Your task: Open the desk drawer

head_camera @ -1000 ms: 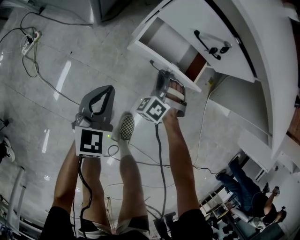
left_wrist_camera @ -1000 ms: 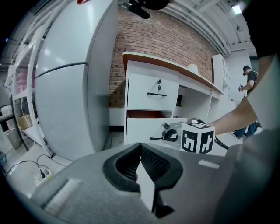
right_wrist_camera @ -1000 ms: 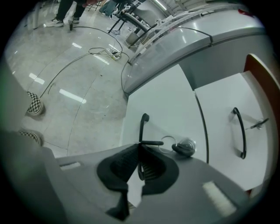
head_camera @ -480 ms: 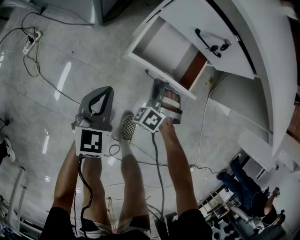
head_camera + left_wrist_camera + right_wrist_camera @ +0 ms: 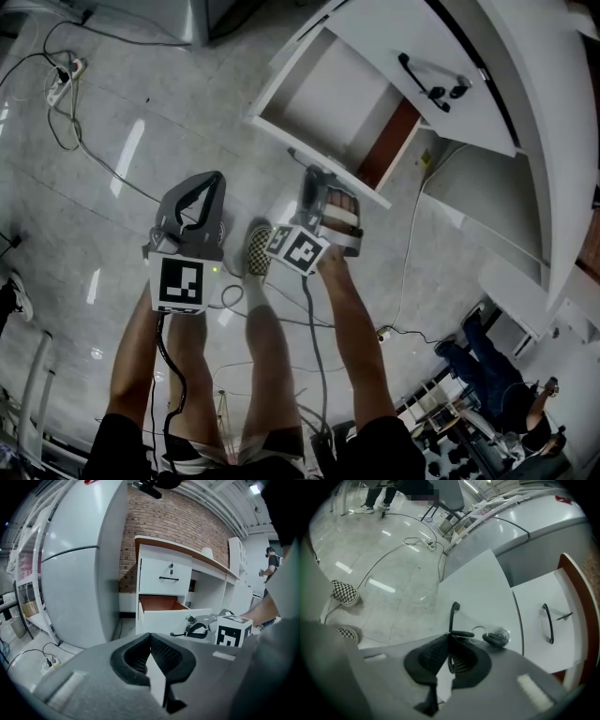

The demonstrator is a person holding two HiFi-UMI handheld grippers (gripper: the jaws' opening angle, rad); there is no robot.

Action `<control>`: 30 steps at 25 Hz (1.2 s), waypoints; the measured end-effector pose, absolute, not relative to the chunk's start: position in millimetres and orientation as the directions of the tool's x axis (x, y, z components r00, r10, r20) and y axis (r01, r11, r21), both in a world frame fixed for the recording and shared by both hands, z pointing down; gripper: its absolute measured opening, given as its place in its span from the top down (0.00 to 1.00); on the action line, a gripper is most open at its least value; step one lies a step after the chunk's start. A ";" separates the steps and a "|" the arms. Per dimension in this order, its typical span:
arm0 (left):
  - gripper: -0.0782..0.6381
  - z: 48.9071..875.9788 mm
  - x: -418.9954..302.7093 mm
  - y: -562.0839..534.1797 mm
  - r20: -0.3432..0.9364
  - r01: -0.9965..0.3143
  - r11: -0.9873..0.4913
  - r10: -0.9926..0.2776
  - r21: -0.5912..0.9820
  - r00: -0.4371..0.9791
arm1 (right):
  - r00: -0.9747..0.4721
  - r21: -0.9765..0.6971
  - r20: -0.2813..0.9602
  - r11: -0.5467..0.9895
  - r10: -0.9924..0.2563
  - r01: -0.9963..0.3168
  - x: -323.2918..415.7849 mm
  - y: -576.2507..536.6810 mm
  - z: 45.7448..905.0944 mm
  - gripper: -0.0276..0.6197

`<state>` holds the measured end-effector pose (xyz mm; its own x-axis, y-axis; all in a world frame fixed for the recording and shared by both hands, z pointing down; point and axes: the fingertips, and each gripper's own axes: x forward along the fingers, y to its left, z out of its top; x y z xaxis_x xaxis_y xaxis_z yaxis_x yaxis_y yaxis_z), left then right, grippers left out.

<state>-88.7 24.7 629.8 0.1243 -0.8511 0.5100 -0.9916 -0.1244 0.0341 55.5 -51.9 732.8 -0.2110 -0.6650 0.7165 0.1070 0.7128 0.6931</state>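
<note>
The white desk [image 5: 553, 141] has two drawers. Its lower drawer [image 5: 323, 98] stands pulled out, showing an empty white inside and a brown side wall. My right gripper [image 5: 314, 180] is shut on the black handle [image 5: 452, 618] of that drawer's front panel; in the right gripper view [image 5: 450, 638] the pads pinch the bar, beside a key on a ring [image 5: 494, 637]. The upper drawer [image 5: 412, 56] with its black handle [image 5: 424, 82] stays closed. Shut on nothing, my left gripper [image 5: 208, 183] hangs over the floor left of the drawer, and its own view [image 5: 151, 637] faces the open drawer [image 5: 168, 618].
A power strip with cables [image 5: 61, 80] lies on the tiled floor at the far left. A checked shoe [image 5: 258, 248] stands between the grippers. A grey cabinet [image 5: 79, 573] stands left of the desk. People and shelving [image 5: 492, 375] are at the lower right.
The lower drawer has slid further out of the desk, showing more of its inside. My right gripper came back toward me with the handle. The left gripper stayed put.
</note>
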 end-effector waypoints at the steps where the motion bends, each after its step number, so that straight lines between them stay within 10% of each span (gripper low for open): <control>1: 0.88 629.5 -89.0 25.0 0.514 -0.992 -0.125 -0.849 0.036 0.125 | -0.214 0.690 0.719 0.714 -0.661 0.113 56.0 -48.4 733.9 0.93; 30: 0.88 651.7 -106.3 37.1 0.539 -0.994 -0.084 -0.836 0.069 0.108 | -0.192 0.652 0.752 0.755 -0.631 0.072 50.6 0.4 754.7 0.94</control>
<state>-106.3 37.1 651.7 0.1076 -0.8357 0.5385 -0.9941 -0.0836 0.0689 50.6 0.4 754.7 -0.1916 -0.6311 0.7517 0.0722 0.7548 0.6520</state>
